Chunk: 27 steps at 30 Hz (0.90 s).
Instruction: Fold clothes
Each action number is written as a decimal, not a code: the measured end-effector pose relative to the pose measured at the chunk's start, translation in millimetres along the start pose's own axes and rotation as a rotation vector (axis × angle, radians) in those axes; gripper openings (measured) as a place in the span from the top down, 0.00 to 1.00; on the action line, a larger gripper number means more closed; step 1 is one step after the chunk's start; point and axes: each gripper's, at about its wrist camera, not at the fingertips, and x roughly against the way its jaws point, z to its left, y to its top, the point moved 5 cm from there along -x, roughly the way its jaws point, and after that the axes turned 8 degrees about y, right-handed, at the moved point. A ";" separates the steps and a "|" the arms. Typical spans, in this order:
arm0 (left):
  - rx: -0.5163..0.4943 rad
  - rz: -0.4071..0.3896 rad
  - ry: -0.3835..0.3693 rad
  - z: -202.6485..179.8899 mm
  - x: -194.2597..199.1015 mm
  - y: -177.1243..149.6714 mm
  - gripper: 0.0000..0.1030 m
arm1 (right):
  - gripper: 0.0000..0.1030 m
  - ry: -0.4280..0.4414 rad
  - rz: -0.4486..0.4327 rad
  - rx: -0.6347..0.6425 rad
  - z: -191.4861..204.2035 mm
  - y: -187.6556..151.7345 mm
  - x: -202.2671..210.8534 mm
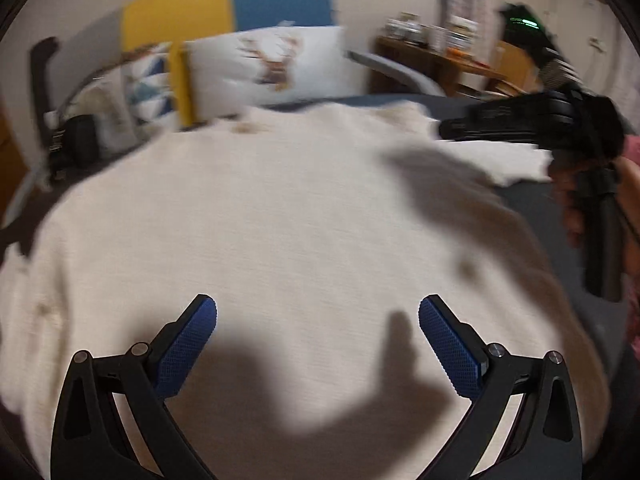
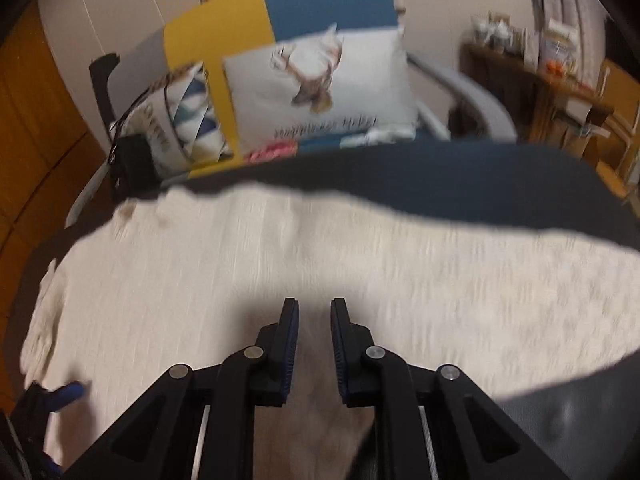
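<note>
A cream knitted garment (image 1: 280, 220) (image 2: 240, 260) lies spread flat on a dark blue bed cover (image 2: 480, 184). My left gripper (image 1: 318, 320) hovers over the garment's middle, its blue pads (image 1: 192, 340) wide apart and holding nothing. My right gripper (image 2: 315, 320) hangs above the garment's near part. Its pads stand a narrow gap apart and no cloth shows between them. In the left wrist view the right gripper (image 1: 444, 128) reaches in from the right, over the garment's far right edge, with a person's hand (image 1: 628, 200) holding it. A blue left fingertip (image 2: 68, 392) shows at the lower left of the right wrist view.
A white pillow with a deer print (image 1: 276, 64) (image 2: 320, 88) and a patterned pillow (image 2: 180, 120) lean on a yellow and blue headboard (image 2: 280, 12). A wooden side table (image 2: 540, 92) with small items stands at the back right. A black object (image 2: 132, 160) sits at the back left.
</note>
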 end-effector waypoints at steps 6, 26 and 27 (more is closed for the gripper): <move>0.134 0.067 0.030 42.9 -22.0 -11.3 0.00 | 0.84 -0.074 0.021 -0.018 -13.1 14.2 -39.8; 0.153 -0.068 0.242 94.7 -54.0 63.9 0.00 | 0.94 0.107 -0.020 0.068 89.9 45.2 -84.6; 0.142 -0.060 0.293 103.0 -63.1 68.1 0.00 | 0.94 0.122 -0.014 0.071 92.8 48.3 -91.7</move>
